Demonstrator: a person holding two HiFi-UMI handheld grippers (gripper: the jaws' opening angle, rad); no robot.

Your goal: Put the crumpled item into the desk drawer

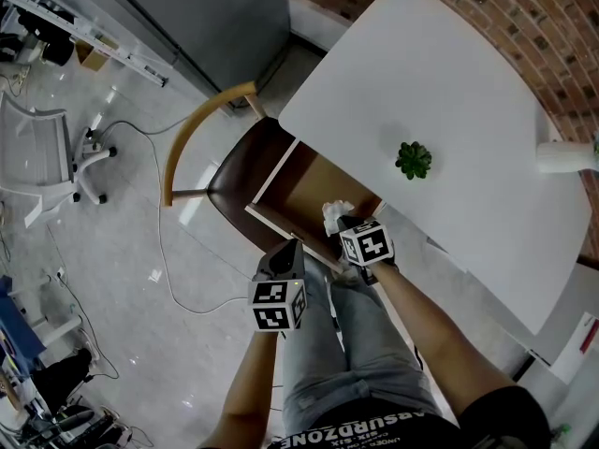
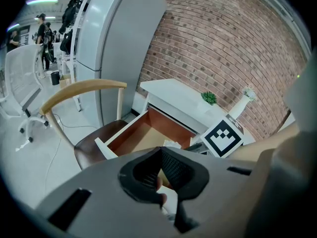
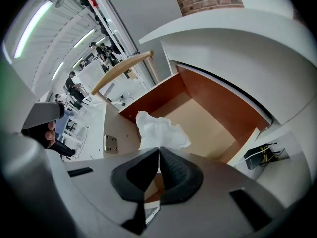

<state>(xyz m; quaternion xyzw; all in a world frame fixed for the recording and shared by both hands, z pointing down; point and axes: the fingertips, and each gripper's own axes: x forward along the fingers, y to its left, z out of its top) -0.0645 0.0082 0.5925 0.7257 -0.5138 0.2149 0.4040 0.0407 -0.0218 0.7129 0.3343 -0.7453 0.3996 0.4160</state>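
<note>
The paper is sitting crumpled and white between the jaws of my right gripper. The pads are closing on its lower edge while the rest is bunching out past the tips. From the head view the paper is hanging over the open drawer, at the corner nearest the desk. I can't tell whether it is touching the drawer floor. The right gripper is pointing steeply down into that corner.

In the right gripper view I'm looking at the drawer pulled well out, with reddish-brown walls and a tan floor.

My left gripper is hovering just beside the right one, over the drawer's white front edge. In its own view the left gripper is showing its jaws meeting at the tips.

A small green plant is standing on the desk. A chair with a curved wooden back and dark seat is standing just beyond the drawer. A brick wall is running behind the desk.
</note>
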